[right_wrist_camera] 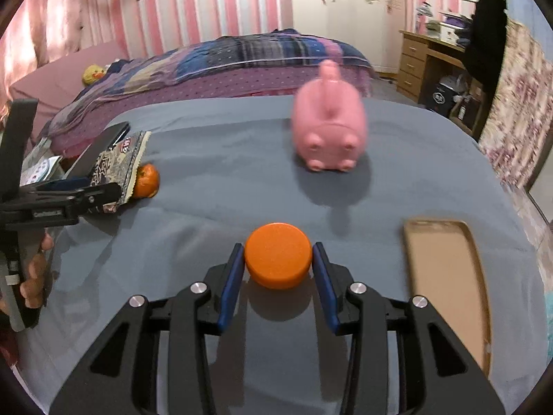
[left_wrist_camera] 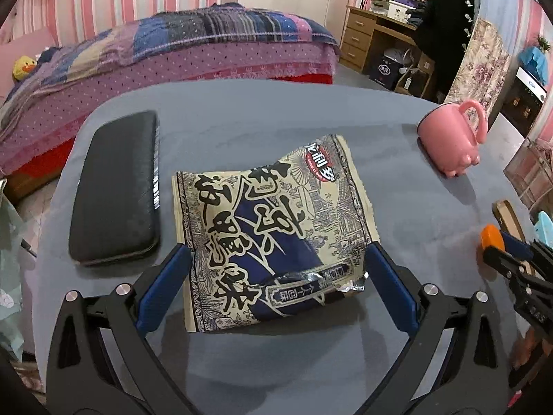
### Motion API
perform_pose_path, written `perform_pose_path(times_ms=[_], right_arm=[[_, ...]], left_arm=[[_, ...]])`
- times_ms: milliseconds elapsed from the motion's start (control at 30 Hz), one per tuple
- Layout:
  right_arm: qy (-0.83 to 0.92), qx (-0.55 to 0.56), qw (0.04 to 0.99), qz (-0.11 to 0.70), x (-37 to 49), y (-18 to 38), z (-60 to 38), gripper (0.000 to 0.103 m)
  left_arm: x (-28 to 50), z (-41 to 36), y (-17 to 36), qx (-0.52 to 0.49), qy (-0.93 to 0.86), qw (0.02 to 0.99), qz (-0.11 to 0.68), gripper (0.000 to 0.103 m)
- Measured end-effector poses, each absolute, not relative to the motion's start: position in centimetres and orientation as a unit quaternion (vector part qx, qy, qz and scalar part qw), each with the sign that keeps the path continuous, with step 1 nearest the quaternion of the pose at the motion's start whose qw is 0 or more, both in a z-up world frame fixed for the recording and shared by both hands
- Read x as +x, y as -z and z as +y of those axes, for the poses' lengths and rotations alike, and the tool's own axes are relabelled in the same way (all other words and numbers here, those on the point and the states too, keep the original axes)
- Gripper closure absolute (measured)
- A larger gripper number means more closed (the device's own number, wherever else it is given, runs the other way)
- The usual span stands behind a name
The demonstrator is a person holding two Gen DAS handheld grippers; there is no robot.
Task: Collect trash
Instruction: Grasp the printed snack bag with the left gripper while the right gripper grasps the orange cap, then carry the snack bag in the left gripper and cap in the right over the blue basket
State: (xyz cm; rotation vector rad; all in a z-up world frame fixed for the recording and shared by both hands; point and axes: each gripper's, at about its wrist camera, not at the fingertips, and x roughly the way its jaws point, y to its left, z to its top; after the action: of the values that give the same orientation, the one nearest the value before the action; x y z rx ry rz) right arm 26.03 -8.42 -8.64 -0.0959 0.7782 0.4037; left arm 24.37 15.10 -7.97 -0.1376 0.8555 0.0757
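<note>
snack wrapper (left_wrist_camera: 273,231) | clamped in left hand-held gripper (left_wrist_camera: 276,263)

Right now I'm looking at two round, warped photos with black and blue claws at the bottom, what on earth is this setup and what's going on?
No robot here: a person holds a hand-held gripper in each hand, each with a fisheye camera looking along its two fingers.

The left wrist view shows the left gripper with its blue pads on either side of a printed snack wrapper, seemingly holding it just above a grey-covered table.

The right wrist view shows the right gripper closed on an orange cap.

Also on the table: a black case, a pink pig mug on its side, a tan phone case and a tangerine.
</note>
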Motion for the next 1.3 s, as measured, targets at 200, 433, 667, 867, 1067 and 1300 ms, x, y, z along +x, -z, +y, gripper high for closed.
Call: perform_pose_path(times_ms=[200, 433, 667, 867, 1067, 1300], right_arm=[[-0.19, -0.03, 0.909, 0.37, 26.8, 8.6, -9.7, 0.063], [-0.191, -0.007, 0.91, 0.368, 27.3, 8.8, -11.5, 0.063], [-0.193, 0.005, 0.912, 0.363, 27.1, 8.8, -11.7, 0.063], [-0.193, 0.01, 0.915, 0.354, 26.8, 8.4, -12.3, 0.063], [-0.192, 0.017, 0.918, 0.346, 26.2, 7.7, -13.6, 0.063], [-0.183, 0.011, 0.925, 0.332, 24.8, 6.1, -15.9, 0.063]], left_arm=[[25.7, 12.7, 7.6, -0.065, -0.027, 0.906, 0.417, 0.006], [27.7, 10.5, 8.6, -0.031, -0.048, 0.895, 0.443, 0.013], [28.0, 8.7, 8.5, 0.018, -0.03, 0.896, 0.443, 0.057], [27.8, 9.0, 7.7, 0.011, -0.034, 0.896, 0.442, 0.079], [26.6, 9.9, 5.2, -0.002, -0.053, 0.904, 0.424, 0.088], [24.3, 9.3, 2.0, -0.005, -0.06, 0.915, 0.399, 0.089]])
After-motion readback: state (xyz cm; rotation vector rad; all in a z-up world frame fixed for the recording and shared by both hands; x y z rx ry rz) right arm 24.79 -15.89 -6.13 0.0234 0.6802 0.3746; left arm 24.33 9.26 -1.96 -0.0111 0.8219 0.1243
